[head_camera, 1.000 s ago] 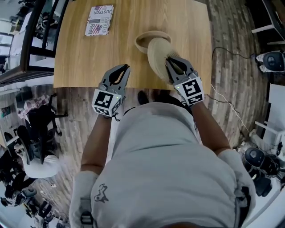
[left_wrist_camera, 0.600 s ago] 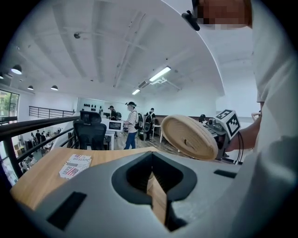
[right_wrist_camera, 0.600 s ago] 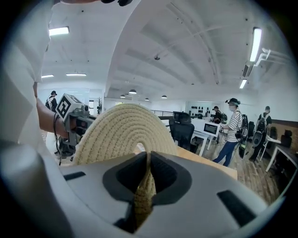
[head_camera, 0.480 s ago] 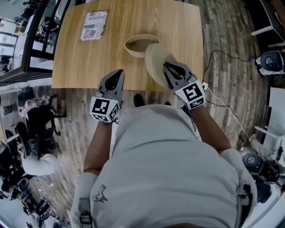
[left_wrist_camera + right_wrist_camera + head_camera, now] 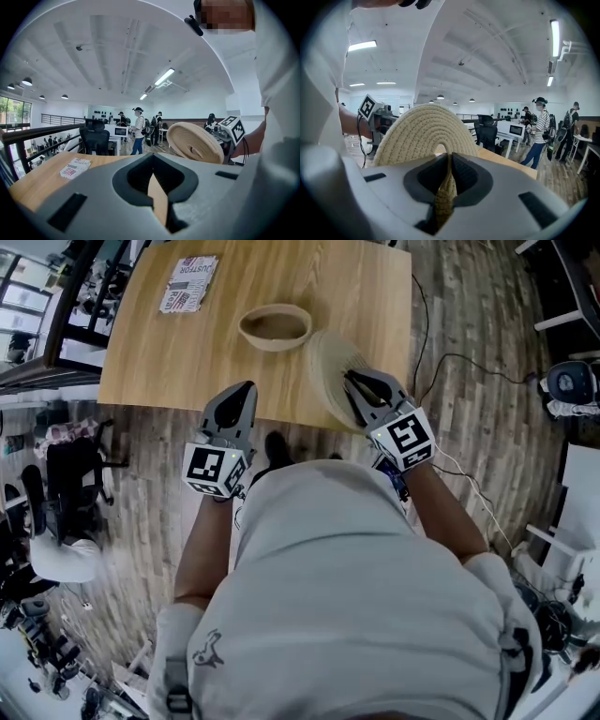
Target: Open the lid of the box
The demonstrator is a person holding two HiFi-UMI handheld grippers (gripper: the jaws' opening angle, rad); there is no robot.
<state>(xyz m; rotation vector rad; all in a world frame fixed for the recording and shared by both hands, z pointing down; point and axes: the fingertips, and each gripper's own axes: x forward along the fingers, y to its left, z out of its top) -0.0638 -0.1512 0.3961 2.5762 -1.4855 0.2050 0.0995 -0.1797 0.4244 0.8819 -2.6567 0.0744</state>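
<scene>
The woven lid (image 5: 326,362) is pinched by its rim in the right gripper (image 5: 351,382) above the table's (image 5: 178,362) near edge, clear of the rope box (image 5: 275,326). The left gripper (image 5: 246,390) is closed, empty. A drop to the floor could be caused by that thin pinch.

Head view looks steeply down past the person's torso onto the counter (image 5: 169,362) just ahead. Both gripper views sit low behind their own jaws, facing roughly level across that counter into the office; all three share the woven lid (image 5: 328,367).
</scene>
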